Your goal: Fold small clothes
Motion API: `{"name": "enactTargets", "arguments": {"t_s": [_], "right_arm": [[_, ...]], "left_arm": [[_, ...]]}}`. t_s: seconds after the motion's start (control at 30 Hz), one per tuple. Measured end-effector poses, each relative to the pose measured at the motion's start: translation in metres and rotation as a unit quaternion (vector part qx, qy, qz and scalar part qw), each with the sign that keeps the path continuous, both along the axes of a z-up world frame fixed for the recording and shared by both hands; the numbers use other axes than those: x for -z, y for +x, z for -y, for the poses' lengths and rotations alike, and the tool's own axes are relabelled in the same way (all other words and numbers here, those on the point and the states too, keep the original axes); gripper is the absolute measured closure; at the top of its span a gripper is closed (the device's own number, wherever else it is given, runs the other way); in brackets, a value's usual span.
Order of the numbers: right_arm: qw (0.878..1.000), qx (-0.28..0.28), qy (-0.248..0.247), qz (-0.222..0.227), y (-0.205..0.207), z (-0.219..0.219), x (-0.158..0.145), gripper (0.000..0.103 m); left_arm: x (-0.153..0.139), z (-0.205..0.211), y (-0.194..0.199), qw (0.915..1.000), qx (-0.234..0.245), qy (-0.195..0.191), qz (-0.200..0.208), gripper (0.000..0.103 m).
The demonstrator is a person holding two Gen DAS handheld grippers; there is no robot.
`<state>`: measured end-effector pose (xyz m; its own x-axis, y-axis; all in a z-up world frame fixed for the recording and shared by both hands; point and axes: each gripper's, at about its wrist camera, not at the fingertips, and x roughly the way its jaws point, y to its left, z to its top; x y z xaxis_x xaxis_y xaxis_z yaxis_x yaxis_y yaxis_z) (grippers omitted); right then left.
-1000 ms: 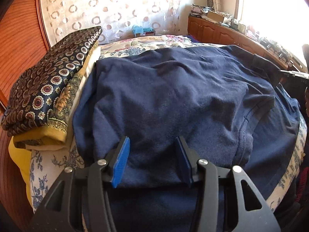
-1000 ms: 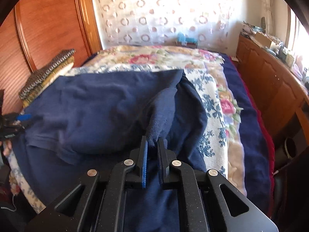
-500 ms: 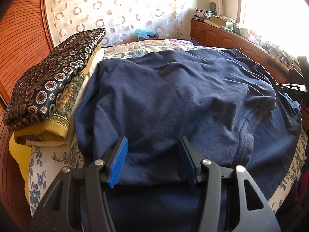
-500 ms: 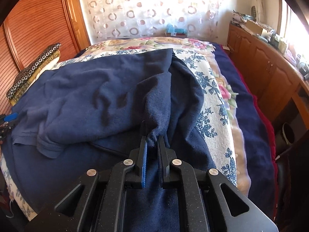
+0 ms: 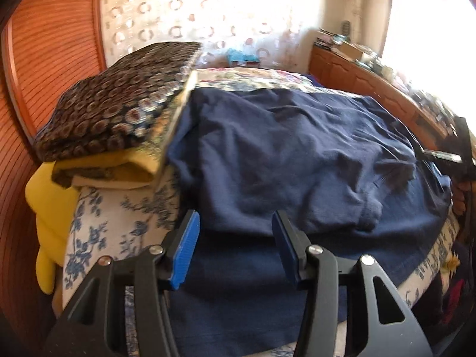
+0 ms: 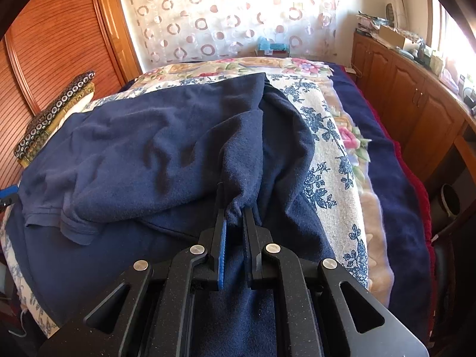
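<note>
Where floral bedspread point(image 6: 327, 136) shows — navy garment point(image 6: 154, 154) rumpled.

- Navy blue garment point(image 6: 154, 154): soft fleece-like cloth, rumpled, spread across the floral bedcover, its right part drawn up into a pinched ridge.
- A ribbed cuff point(image 6: 76, 227) lies at its near left edge.

No text, label, brand, number or sign can be read in either view; the small boxes and papers on the long wooden cabinet point(image 6: 416, 89) under the window are too small and washed out by light to make out any print; the left view is blurred.
</note>
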<state>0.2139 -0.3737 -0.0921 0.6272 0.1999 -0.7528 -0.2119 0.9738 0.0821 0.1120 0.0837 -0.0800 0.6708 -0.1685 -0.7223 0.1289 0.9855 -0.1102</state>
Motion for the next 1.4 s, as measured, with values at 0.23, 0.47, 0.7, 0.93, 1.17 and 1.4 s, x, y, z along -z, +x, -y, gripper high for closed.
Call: {"name": "enactTargets", "arguments": {"t_s": [0.23,0.47,0.7,0.93,1.17,1.4], "right_arm": [[1.0,0.0,-0.008,0.001,0.0,-0.003,0.0,0.097],[1.0,-0.001,-0.011,0.003,0.001,-0.006,-0.001,0.098],[0.997,-0.004,0.003,0.071,-0.021,0.001,-0.046,0.099],[0.994,-0.023,-0.004,0.103,-0.056,0.009,-0.095,0.099],[0.994,-0.024,-0.021,0.101,-0.092,0.021,-0.101,0.099],[0.998,-0.006,-0.035,0.045,-0.097,0.03,-0.046,0.099]], "left_arm": [[0.008,-0.004,0.012,1.0,-0.001,-0.005,-0.006,0.071],[0.009,0.001,0.023,1.0,0.001,0.002,-0.006,0.1],[-0.035,-0.001,0.005,0.9982,0.0,-0.014,0.058,0.101],[-0.072,-0.001,-0.01,0.9949,0.003,-0.023,0.098,0.101],[-0.068,-0.016,-0.032,0.995,0.0,-0.041,0.09,0.101],[-0.025,-0.014,-0.047,0.9986,-0.015,-0.02,0.046,0.101]]}}
